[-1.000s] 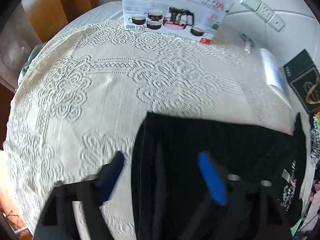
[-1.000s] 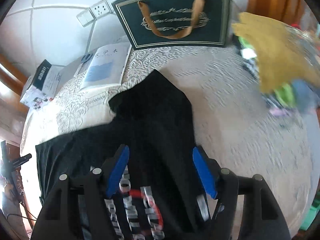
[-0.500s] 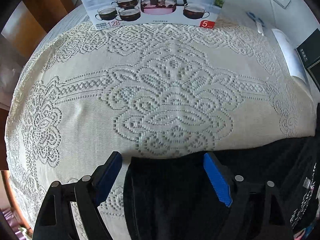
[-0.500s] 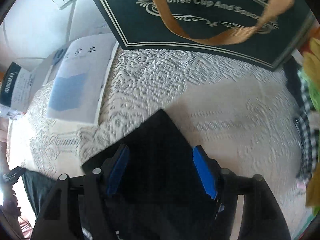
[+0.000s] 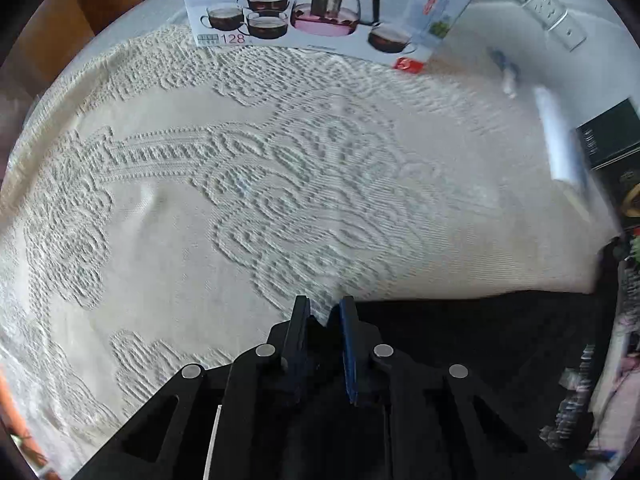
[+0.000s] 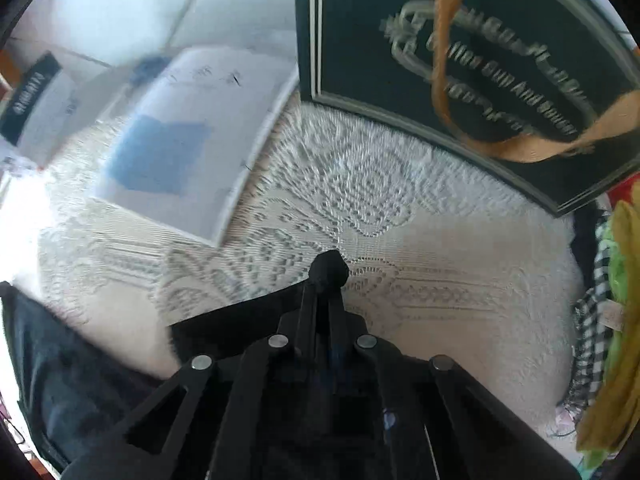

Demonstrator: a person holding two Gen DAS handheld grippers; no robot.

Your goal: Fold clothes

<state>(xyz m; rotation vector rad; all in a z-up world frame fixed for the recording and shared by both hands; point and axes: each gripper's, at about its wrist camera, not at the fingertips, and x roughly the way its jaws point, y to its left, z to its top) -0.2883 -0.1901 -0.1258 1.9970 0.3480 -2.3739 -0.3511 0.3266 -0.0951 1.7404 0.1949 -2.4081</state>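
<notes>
Barely begun: left gripper and right gripper each clamped on a corner of the black T-shirt, every fold on the lace-covered counter left.

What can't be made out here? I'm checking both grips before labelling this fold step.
- Left wrist view: black garment runs under the left claw, so its near part is hidden.
- Right wrist view: right claw pinches a fabric nub; the rest is hidden or cut off.
- Dark gift box lettering is blurred.
</notes>
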